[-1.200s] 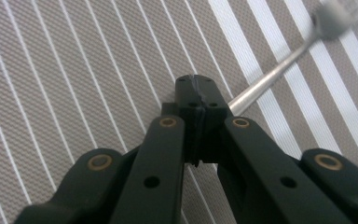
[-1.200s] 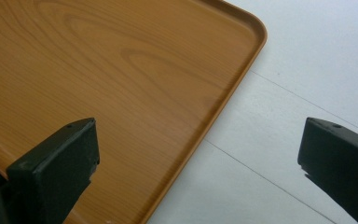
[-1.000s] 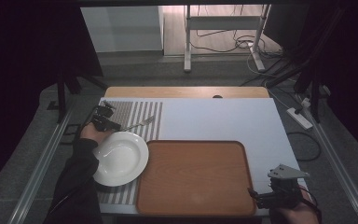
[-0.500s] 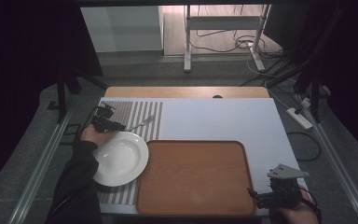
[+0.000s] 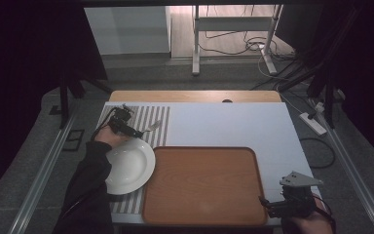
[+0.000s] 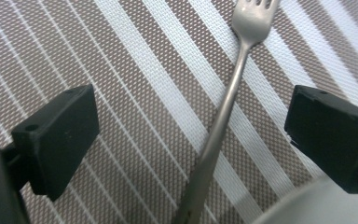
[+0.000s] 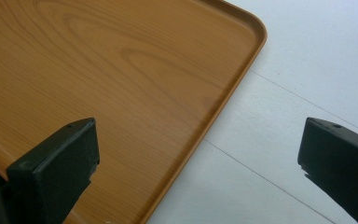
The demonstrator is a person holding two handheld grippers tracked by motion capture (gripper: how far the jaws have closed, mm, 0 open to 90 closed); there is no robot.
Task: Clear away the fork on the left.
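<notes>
In the high view, a white tabletop (image 5: 224,122) carries a brown-and-white striped placemat (image 5: 148,119) along its left edge. A white plate (image 5: 129,165) rests on the near half of that mat, and a wooden tray (image 5: 204,185) lies just beside it, filling the middle of the tabletop's near edge. A metal fork (image 5: 153,126) lies on the mat beyond the plate, towards the far-left corner. The left gripper (image 5: 135,132), held by a dark-sleeved arm (image 5: 90,185), sits low over the mat between the plate's far rim and the fork. The right gripper (image 5: 264,204) rests at the near-right corner of the tabletop, its tips at the tray's near-right corner.

In the left gripper view, the left gripper (image 6: 191,135) has its jaws spread wide, one to each side of the fork (image 6: 226,107). The fork's handle runs up between them, touching neither, with the tines at the top edge. It lies flat on the placemat (image 6: 135,79). The plate's rim (image 6: 298,205) curves in at the lower right.

In the right gripper view, the right gripper (image 7: 198,163) is likewise spread wide and holds nothing. Its jaws straddle the raised rim of the tray (image 7: 121,93), one over the wood and the other over the tabletop (image 7: 317,60).
</notes>
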